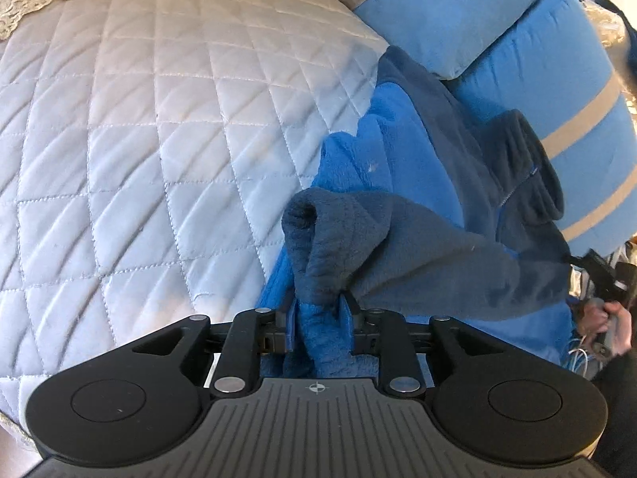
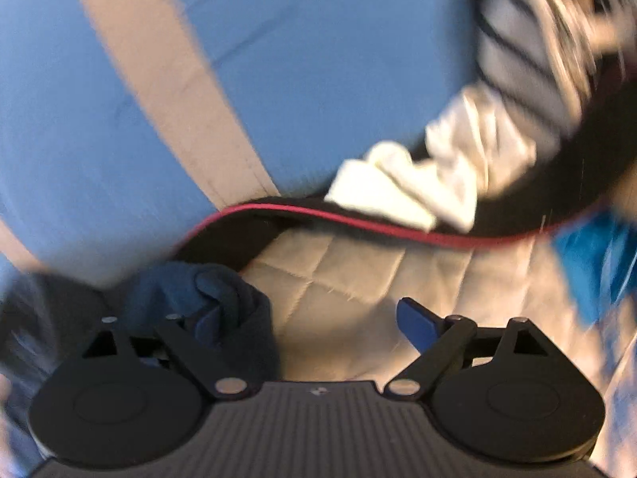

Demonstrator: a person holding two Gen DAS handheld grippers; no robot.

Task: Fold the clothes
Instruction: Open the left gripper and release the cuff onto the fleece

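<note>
Evidently the folding is at an early to middle stage; the fleece garment (image 1: 438,207), 2-toned in dark navy and bright blue, lies bunched on the quilted bedspread (image 1: 139,139), with 1 flap drawn over another and its collar (image 1: 533,167) standing rumpled against the blue pillows (image 1: 497,28); no flat, squared shape is seen, so smoothing and at least 1 more fold are judged to be left.

In the left wrist view a gathered ridge of the fleece rises straight ahead of the left claw (image 1: 318,310) and passes down between its narrowly parted jaws; the cloth fills the gap, and the fingers appear to pinch it lightly, though how firmly cannot be told.

The right wrist view is blurred; the right claw (image 2: 314,318) is seen spread wide, with bare quilt between its 2 fingers; a dark navy bunch of the garment (image 2: 223,298) lies against the finger on the left of that view, touching or draped over it but not clamped, so that end is judged to be released. Beyond it a dark edge with red piping (image 2: 318,215) and a crumpled white cloth (image 2: 398,191) are seen; in the left wrist view a person's hand (image 1: 609,326) is seen at the far right margin, gripping a handle.
</note>
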